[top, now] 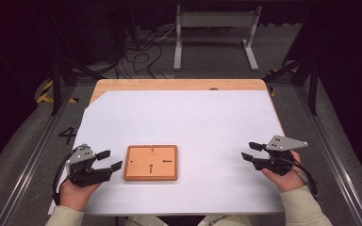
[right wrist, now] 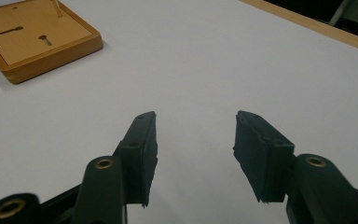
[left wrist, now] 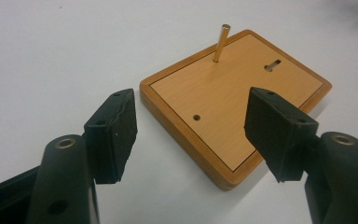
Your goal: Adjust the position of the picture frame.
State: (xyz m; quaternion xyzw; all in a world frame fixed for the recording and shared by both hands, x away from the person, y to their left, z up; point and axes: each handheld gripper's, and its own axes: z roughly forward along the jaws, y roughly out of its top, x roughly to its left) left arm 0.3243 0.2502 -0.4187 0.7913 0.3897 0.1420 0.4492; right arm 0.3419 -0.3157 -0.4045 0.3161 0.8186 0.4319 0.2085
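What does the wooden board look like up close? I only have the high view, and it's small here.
Observer: A thin brass peg stands upright near one edge of the wooden board.
Operator: Is the left gripper on it?
Observer: No, the left gripper is open, and nothing is pressed between its pads.
Operator: And the right one?
Observer: The right gripper is open over bare white table cover, with the board off to its side.

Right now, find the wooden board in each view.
High view: wooden board lies low centre on the white sheet, between the grippers.
Left gripper view: right of centre, beyond the open jaws.
Right gripper view: top-left corner.
Shared landmark: the upright pin near one board edge.
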